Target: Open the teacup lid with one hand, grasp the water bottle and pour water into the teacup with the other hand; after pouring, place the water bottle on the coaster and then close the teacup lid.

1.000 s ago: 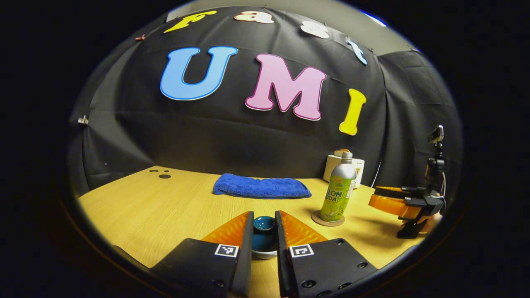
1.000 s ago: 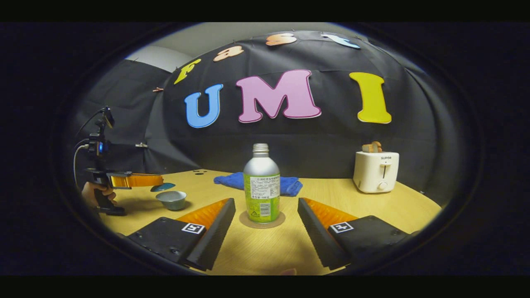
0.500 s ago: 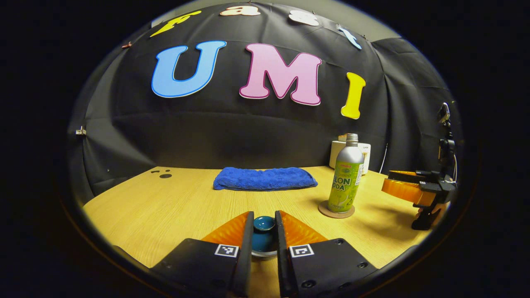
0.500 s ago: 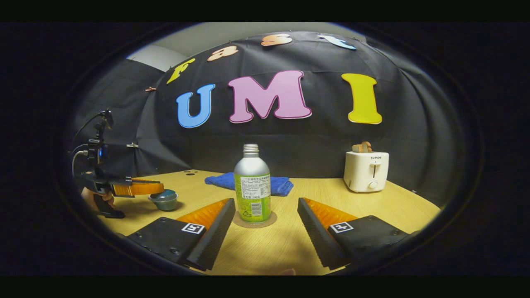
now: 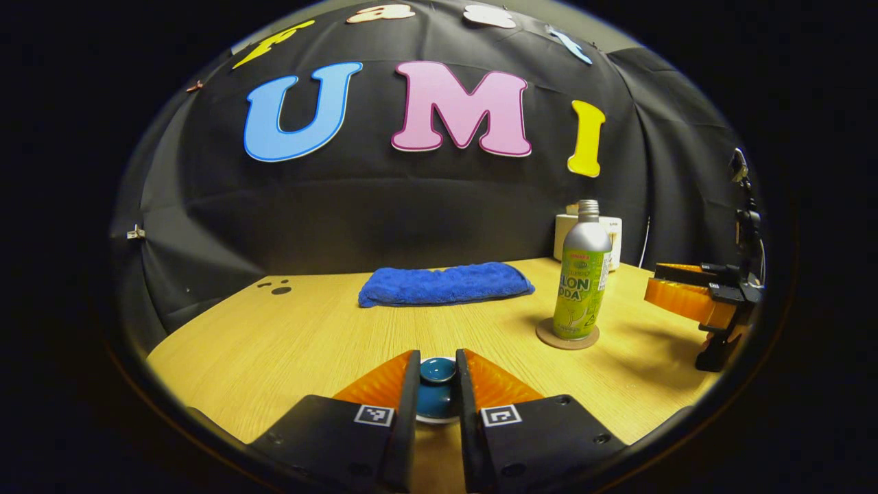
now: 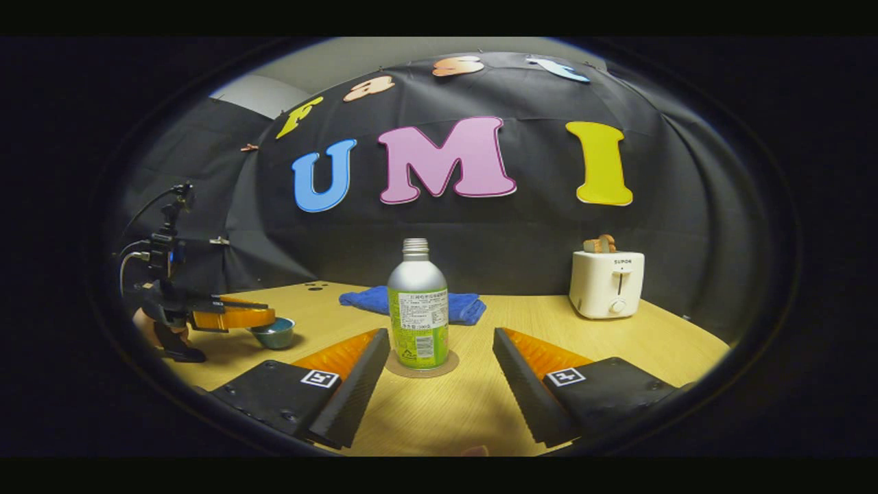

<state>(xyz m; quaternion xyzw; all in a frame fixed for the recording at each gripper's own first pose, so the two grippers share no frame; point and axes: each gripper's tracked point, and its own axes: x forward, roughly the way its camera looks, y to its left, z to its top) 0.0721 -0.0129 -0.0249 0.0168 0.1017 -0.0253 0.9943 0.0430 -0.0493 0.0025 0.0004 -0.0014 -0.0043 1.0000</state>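
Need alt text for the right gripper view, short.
The right gripper, fingers spread wide, faces a bottle upright on a round coaster on a wooden table. Far left, the left gripper holds a lid over a teacup; behind lie a blue towel and white toaster.

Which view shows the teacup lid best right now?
The left gripper view: the lid sits close up, pinched by its knob between the left gripper fingers. The right gripper view shows it small and far off, mostly hidden by that gripper over the teacup.

The left gripper (image 5: 436,384) is pinched nearly closed, held low and level, while the right gripper (image 6: 435,374) rests with fingers spread wide.
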